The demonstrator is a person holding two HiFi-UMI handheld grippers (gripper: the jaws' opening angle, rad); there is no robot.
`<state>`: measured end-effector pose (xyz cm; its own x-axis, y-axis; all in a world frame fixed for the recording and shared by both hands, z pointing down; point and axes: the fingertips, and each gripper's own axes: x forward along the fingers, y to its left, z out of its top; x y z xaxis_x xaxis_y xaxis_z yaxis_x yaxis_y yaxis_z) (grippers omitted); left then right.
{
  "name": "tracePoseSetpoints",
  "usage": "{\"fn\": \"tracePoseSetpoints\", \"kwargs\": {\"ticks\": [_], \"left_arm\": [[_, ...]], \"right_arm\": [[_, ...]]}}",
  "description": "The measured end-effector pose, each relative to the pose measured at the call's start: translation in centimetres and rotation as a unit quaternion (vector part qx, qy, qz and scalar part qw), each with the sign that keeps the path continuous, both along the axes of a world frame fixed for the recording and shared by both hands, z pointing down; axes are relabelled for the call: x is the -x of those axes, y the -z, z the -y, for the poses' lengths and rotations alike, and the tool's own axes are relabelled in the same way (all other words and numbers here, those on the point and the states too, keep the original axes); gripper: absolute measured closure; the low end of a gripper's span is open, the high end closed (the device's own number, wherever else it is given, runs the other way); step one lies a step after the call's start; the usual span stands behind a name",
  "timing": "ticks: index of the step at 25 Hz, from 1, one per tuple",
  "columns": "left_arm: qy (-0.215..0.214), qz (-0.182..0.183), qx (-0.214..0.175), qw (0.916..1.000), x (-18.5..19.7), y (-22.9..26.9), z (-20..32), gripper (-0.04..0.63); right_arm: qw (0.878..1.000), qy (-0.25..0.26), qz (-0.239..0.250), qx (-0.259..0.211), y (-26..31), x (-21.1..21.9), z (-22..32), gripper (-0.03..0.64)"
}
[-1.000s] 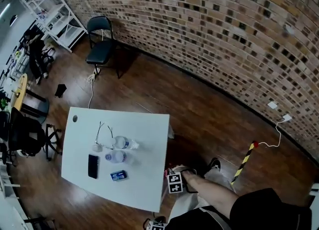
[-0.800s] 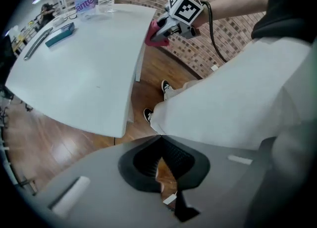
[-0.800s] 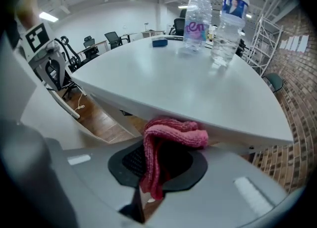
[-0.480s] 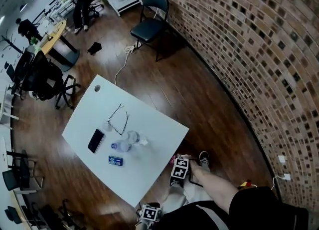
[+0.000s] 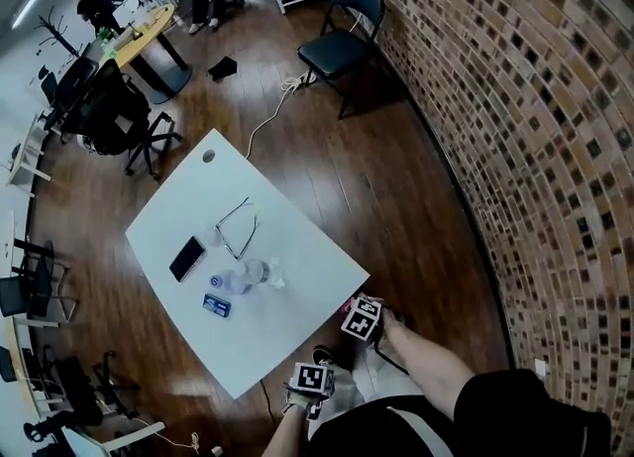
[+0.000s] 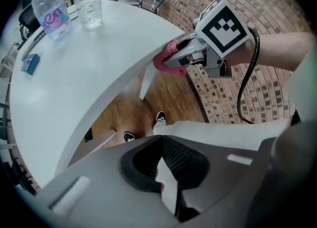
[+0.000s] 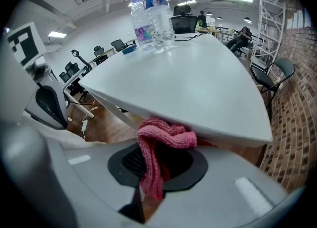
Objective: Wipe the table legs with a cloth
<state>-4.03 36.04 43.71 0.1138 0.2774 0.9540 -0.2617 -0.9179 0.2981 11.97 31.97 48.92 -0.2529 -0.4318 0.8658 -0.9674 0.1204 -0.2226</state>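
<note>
My right gripper (image 5: 363, 318) is shut on a pink knitted cloth (image 7: 163, 135) and holds it against the underside of the white table (image 5: 297, 242) at its near corner. In the left gripper view the cloth (image 6: 166, 64) sits bunched under the table edge, and a white table leg (image 6: 146, 81) stands just behind it. My left gripper (image 5: 310, 381) hovers low beside the table's near edge. Its jaws stand shut with nothing between them, above the person's light trousers and shoes (image 6: 159, 118).
On the table lie two water bottles (image 5: 243, 277), a phone (image 5: 186, 258), glasses (image 5: 236, 229) and a small blue box (image 5: 217, 305). A brick wall (image 5: 515, 98) runs along the right, with a black folding chair (image 5: 347, 44) against it. Office chairs (image 5: 114, 108) stand far left.
The head view has swung round, so the table now sits turned and more central. My left gripper has risen into view at the near edge. The right gripper stays at the corner with the cloth.
</note>
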Motion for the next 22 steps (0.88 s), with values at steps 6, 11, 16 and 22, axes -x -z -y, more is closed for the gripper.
{"fn": "tracePoseSetpoints", "kwargs": {"ticks": [6,11,16,22], "left_arm": [[0.001,0.027,0.038,0.9989,-2.8,1.1,-3.0,0.595],[-0.009,0.007,-0.001,0.9999,-4.8,0.9,-1.9,0.595],[-0.024,0.005,-0.029,0.9993,-6.2,0.8,-1.5,0.595],[-0.048,0.000,-0.033,0.9983,-8.4,0.1,-1.6,0.595]], "right_arm": [[1.000,-0.001,0.003,-0.002,0.7,-2.4,-1.1,0.557],[0.999,-0.037,0.015,-0.011,1.3,-3.6,-2.0,0.554],[0.995,-0.096,0.021,-0.034,2.2,-4.9,-2.7,0.555],[0.987,-0.146,0.046,-0.039,1.1,-6.0,-2.1,0.555]]}}
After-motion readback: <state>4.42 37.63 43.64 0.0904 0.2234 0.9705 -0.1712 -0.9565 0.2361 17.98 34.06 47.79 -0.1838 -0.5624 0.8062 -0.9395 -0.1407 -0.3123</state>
